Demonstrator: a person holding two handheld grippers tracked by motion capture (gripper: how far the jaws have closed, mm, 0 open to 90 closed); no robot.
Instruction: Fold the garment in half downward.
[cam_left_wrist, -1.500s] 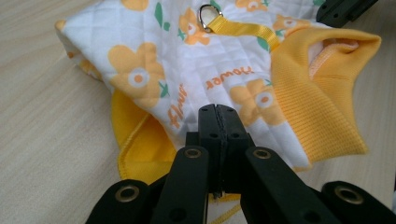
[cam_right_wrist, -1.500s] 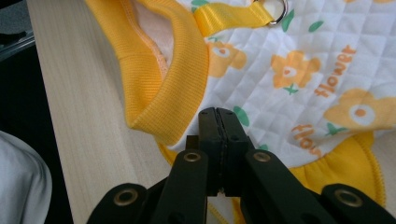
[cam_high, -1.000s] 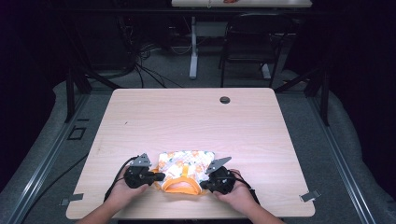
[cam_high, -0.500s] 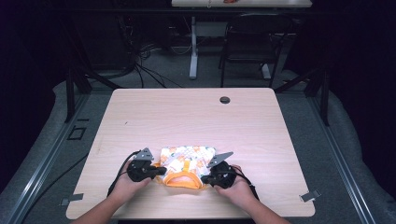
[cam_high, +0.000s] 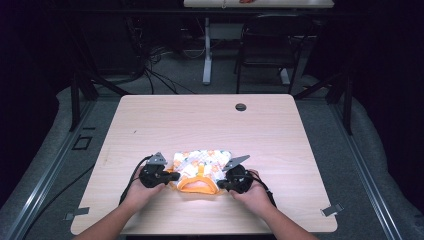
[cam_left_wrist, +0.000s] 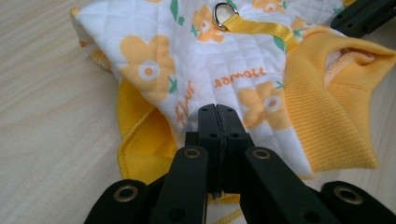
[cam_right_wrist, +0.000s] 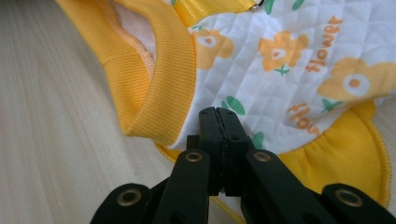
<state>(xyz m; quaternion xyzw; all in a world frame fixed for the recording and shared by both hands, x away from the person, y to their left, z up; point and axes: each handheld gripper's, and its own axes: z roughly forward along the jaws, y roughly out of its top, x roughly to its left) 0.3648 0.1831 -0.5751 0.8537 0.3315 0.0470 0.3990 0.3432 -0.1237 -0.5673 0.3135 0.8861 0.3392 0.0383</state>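
Flower vest (cam_high: 200, 165) at table's (cam_high: 210, 125) 6 o'clock; we pinch it with left gripper (cam_left_wrist: 217, 116) and right gripper (cam_right_wrist: 217, 119), 2 sides.

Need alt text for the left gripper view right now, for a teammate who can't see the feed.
The left gripper, jaws shut, pinches the edge of a small quilted white garment printed with orange flowers and the word "flower", lying on a light wooden table. The garment has yellow ribbed trim and a yellow strap ending in a metal ring; the right gripper's black tip shows top right.

Table (cam_high: 210, 120) bare beyond garment (cam_high: 200, 165); grommet (cam_high: 240, 107) at far edge.
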